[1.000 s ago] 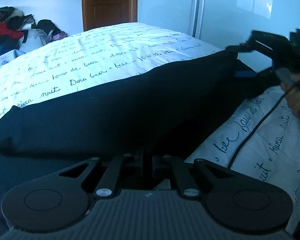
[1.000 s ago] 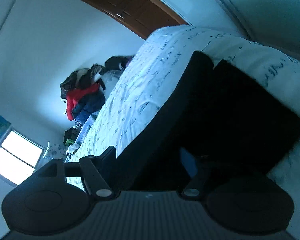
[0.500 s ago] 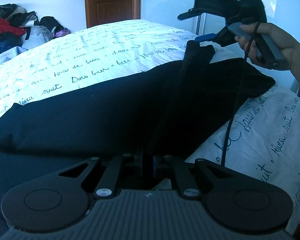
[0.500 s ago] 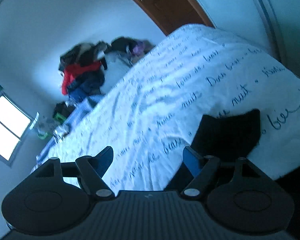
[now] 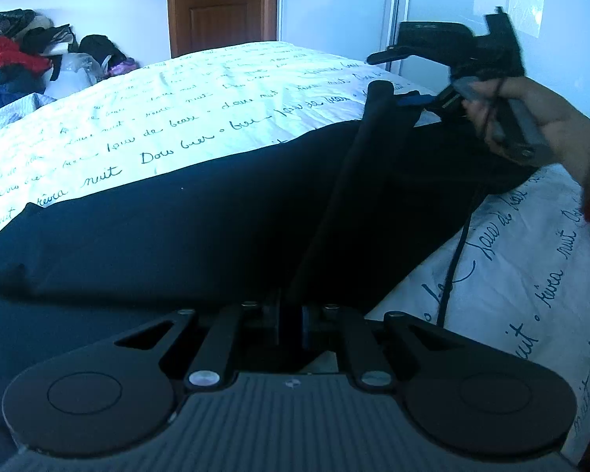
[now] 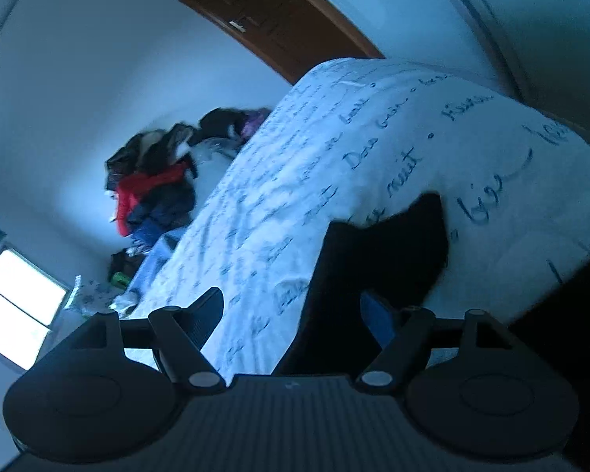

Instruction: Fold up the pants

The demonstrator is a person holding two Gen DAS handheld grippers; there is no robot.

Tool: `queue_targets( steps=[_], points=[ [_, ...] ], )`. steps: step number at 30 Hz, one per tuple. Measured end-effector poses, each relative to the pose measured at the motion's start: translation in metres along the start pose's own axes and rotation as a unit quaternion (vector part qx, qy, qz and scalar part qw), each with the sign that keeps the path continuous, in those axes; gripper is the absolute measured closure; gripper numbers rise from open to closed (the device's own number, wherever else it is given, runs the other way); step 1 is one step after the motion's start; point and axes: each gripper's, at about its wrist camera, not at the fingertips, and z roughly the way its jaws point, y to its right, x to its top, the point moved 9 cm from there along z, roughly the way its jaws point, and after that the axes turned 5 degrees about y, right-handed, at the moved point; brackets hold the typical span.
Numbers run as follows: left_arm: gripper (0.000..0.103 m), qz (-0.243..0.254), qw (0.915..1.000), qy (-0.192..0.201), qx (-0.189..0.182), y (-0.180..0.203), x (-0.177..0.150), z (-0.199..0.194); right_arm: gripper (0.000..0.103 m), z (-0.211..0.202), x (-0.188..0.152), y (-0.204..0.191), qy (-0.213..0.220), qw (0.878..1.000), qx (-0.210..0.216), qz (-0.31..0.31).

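Black pants (image 5: 177, 236) lie spread across the bed. My left gripper (image 5: 291, 310) is shut on their near edge at the bottom of the left wrist view. From there a raised ridge of fabric runs up to my right gripper (image 5: 393, 78), which a hand holds above the far end. The right gripper's jaws stand wide apart, and the pants' end hangs over its lower blue finger (image 5: 411, 100). In the right wrist view the black fabric (image 6: 373, 244) lies against the blue finger (image 6: 375, 314), and the right gripper (image 6: 291, 299) does not pinch it.
The bed's white cover with dark script (image 5: 177, 118) stretches left and far. A pile of clothes (image 5: 15, 63) sits beyond its far left side, with a brown door (image 5: 220, 4) behind. A black cable (image 5: 456, 251) hangs from the right gripper. A bright window (image 6: 15, 306) is at the left.
The right gripper has come in from the right edge, raising the pants' end off the bed and carrying it left. The left gripper has stayed put on the fabric.
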Motion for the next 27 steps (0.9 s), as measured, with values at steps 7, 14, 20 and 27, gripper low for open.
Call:
queue_targets(
  steps=[7,14,20,27],
  points=[
    [0.086,0.003,1.0000,0.004,0.001,0.001,-0.001,-0.002,0.087,0.034,0.007,0.014,-0.010,0.998,-0.057,-0.015],
    [0.084,-0.015,0.9998,0.010,0.012,-0.001,0.000,-0.004,0.098,0.020,0.009,0.005,0.009,0.999,-0.031,-0.036],
    [0.089,-0.060,0.9947,0.051,0.067,-0.025,0.024,-0.016,0.098,-0.011,0.038,-0.069,0.067,0.991,0.087,-0.074],
    [0.089,-0.053,0.9887,0.101,0.097,-0.033,0.043,-0.038,0.098,-0.100,0.055,-0.070,0.172,0.976,0.101,-0.090]
  ],
)
